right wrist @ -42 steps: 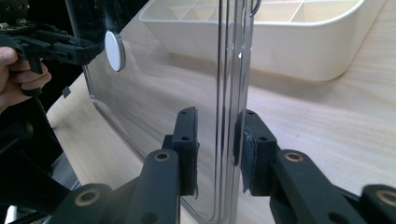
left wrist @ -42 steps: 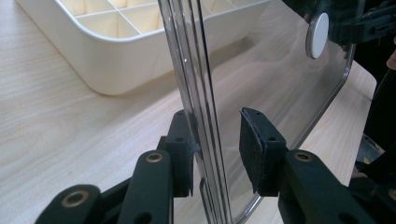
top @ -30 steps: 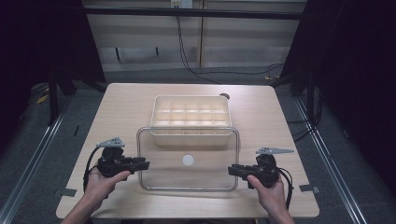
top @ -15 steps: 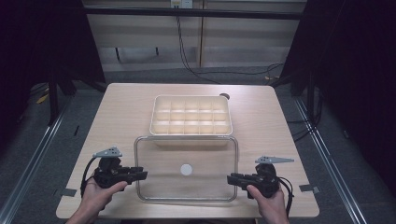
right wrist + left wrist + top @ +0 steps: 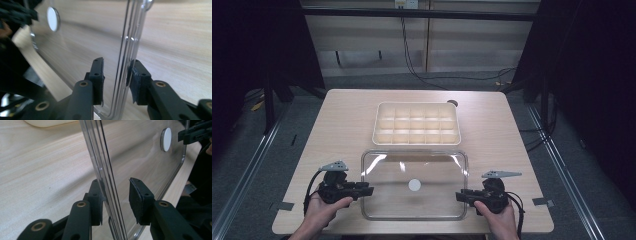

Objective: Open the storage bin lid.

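High view: clear lid now lies flat on the counter, nearer the person than a second ago and just clear of the compartment tray, left tool and right tool at its short edges. Left gripper view: jaws have just been opening — one pad touches the rim, the other stands off. Right gripper view: same, rim loose between the pads — reads as lid set down, released.

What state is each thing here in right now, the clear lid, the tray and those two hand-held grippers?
Clear lid: lying flat on the table, off the tray.
Compartment tray: uncovered, its compartments look empty.
Left hand-held gripper: jaws just opening, lid's rim between them, one pad clear of it.
Right hand-held gripper: jaws just opening, astride the opposite rim.
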